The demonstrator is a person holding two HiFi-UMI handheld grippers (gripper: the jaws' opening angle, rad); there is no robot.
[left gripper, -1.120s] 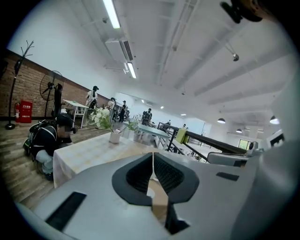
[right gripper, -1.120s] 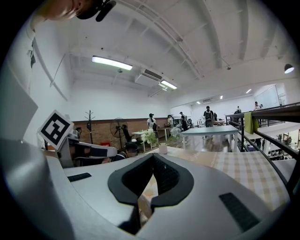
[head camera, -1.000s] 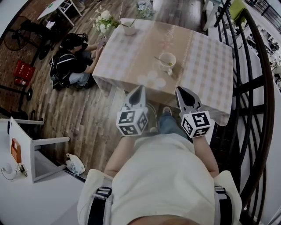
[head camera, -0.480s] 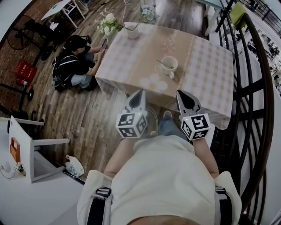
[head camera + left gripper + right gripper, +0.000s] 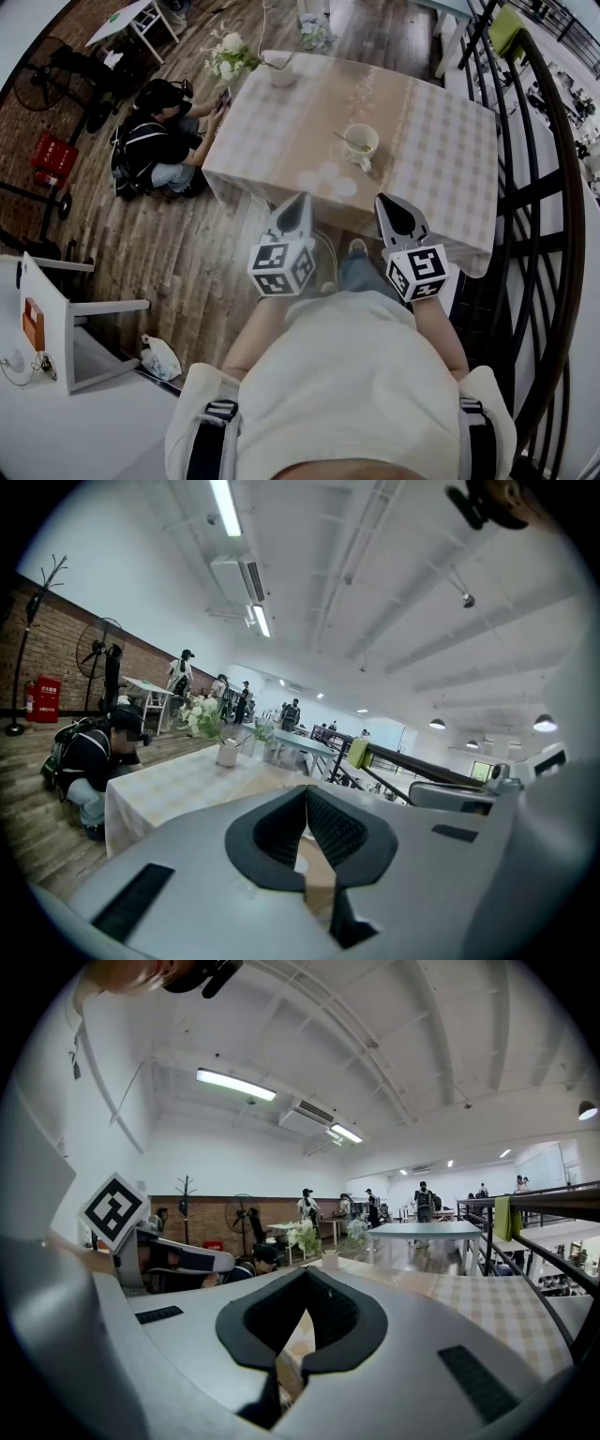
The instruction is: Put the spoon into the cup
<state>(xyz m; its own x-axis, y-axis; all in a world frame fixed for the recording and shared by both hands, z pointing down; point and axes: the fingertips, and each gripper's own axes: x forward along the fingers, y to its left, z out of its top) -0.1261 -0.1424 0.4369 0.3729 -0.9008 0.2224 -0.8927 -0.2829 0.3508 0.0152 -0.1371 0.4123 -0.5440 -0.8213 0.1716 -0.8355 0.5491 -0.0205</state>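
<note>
- The left gripper [image 5: 307,797] has its fingers [image 5: 345,834] pressed together.
- Beyond them lies the checked tabletop [image 5: 173,778], with a flower vase [image 5: 227,753] standing on it.
- A person [image 5: 86,761] crouches left of the tabletop.

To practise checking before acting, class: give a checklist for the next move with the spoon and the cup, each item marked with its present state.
1. White ceramic cup upright on the checked tablecloth: ok.
2. Thin spoon in the cup, handle leaning over the rim: ok.
3. Left gripper shut, nothing between its jaws: ok.
4. Right gripper shut, nothing between its jaws: ok.
5. Both grippers clear of the cup, near the table's front edge: ok.
6. White flower pot apart from the cup: ok.
</note>
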